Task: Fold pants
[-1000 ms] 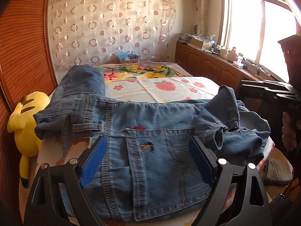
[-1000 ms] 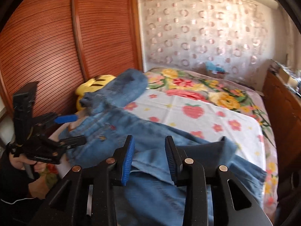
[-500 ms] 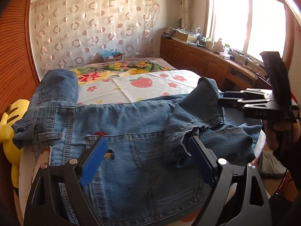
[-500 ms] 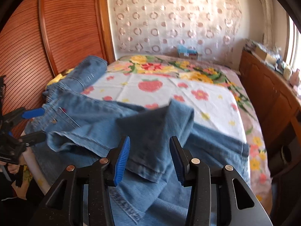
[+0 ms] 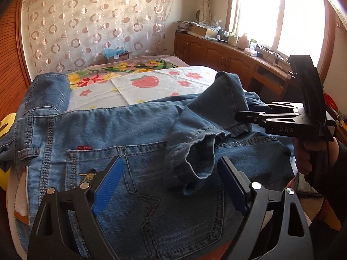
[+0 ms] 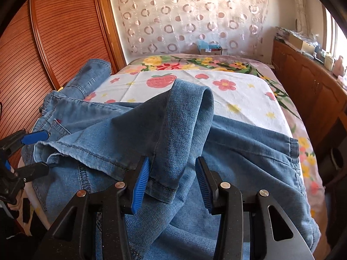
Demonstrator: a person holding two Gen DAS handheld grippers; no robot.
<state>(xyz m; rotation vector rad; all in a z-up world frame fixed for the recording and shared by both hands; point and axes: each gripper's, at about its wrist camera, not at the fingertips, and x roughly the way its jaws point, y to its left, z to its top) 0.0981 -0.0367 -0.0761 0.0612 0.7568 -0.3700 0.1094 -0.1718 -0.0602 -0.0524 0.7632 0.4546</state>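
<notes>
Blue jeans (image 5: 134,130) lie across the near end of a bed, back pockets up, one leg running to the far left. The other leg's hem end (image 5: 195,151) is folded back and bunched on top of the seat. My left gripper (image 5: 170,184) is open just above the seat, jaws wide, the hem opening between them. My right gripper (image 6: 172,184) is open with the raised fold of the leg (image 6: 184,117) between its blue pads (image 6: 141,186), not pinched. It also shows in the left wrist view (image 5: 240,116), at the leg's right side.
The bed sheet (image 6: 227,99) has flower and strawberry prints. A yellow plush toy (image 5: 4,125) lies at the bed's left edge. A wooden louvred wardrobe (image 6: 54,39) stands left, a low wooden cabinet (image 5: 227,58) with clutter under the window right.
Both grippers have moved closer over the jeans. The right gripper's jaws have opened wider around the raised leg fold. The left gripper has shifted right, toward the bunched hem.
</notes>
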